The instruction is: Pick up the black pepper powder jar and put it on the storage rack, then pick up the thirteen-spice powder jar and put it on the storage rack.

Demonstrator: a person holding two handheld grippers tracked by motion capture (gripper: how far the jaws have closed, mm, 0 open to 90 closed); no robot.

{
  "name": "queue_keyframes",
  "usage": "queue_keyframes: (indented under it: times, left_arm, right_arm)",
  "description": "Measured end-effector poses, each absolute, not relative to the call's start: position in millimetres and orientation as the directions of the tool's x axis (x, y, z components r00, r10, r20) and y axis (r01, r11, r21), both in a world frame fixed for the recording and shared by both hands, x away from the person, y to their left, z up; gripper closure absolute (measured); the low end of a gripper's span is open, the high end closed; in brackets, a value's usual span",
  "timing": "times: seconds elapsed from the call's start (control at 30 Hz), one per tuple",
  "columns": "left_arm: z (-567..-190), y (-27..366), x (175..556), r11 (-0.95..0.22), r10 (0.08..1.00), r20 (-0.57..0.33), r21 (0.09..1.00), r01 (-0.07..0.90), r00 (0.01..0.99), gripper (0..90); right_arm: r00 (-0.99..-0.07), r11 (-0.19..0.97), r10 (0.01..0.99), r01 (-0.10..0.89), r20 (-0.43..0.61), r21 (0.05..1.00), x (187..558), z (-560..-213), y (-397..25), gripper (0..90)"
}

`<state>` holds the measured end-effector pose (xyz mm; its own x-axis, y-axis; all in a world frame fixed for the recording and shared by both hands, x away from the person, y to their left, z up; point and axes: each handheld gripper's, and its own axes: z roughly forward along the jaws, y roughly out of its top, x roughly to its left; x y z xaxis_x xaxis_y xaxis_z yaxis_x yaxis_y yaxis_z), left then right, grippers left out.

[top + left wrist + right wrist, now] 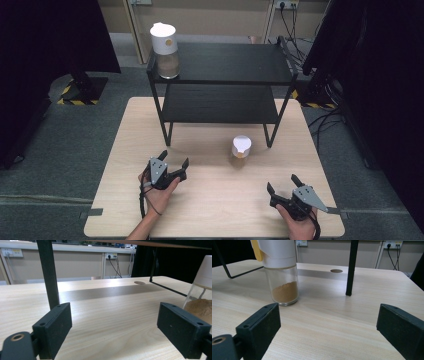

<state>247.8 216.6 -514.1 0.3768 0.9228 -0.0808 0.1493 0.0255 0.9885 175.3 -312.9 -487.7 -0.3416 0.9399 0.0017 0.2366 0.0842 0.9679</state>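
- So far, judging from the layout, one spice jar (164, 44) already stands on the top left corner of the black shelf (235, 62).
- A second spice jar (241, 147) is on the tabletop (215, 200), just in front of the shelf's right front leg; it is probably next to go up.
- Both tools are released, holding nothing: the left hand-held gripper (173, 162) and the right hand-held gripper (283, 184), well in front of the shelf.
- Count: two jars, one shelf, two grippers.

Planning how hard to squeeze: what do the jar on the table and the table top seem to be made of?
Jar: clear glossy body, likely glass, brown powder visible through it; matte white cap, probably plastic. Table top: pale wood grain, smooth, perhaps laminate.
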Motion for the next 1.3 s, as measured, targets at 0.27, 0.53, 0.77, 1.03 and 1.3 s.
queue_keyframes:
  times: [0.27,0.53,0.77,1.03,1.3]
  left_arm:
    - [-514.9,217.4,246.9,0.029,0.922,-0.083,0.989,0.146,0.378,12.2]
    - [-514.8,217.1,246.9,0.030,0.922,-0.084,0.989,0.147,0.377,12.1]
    - [-514.7,217.8,247.3,0.026,0.920,-0.081,0.989,0.146,0.383,11.7]
    - [-514.8,218.2,247.3,0.026,0.919,-0.081,0.989,0.145,0.385,11.3]
    - [-515.1,217.7,246.9,0.022,0.920,-0.075,0.990,0.141,0.385,11.2]
  right_arm:
    - [-0.336,0.084,0.942,0.237,0.001,0.968,175.1,-487.6,-311.7,5.5]
    - [-0.341,0.078,0.940,0.242,0.010,0.967,177.0,-487.3,-313.6,5.3]
    - [-0.356,0.082,0.935,0.221,0.002,0.972,179.8,-483.6,-306.6,5.4]
    - [-0.422,0.088,0.906,0.187,-0.001,0.978,194.8,-471.6,-282.4,5.4]
    - [-0.464,0.096,0.886,0.178,-0.002,0.979,229.0,-459.8,-252.7,5.9]
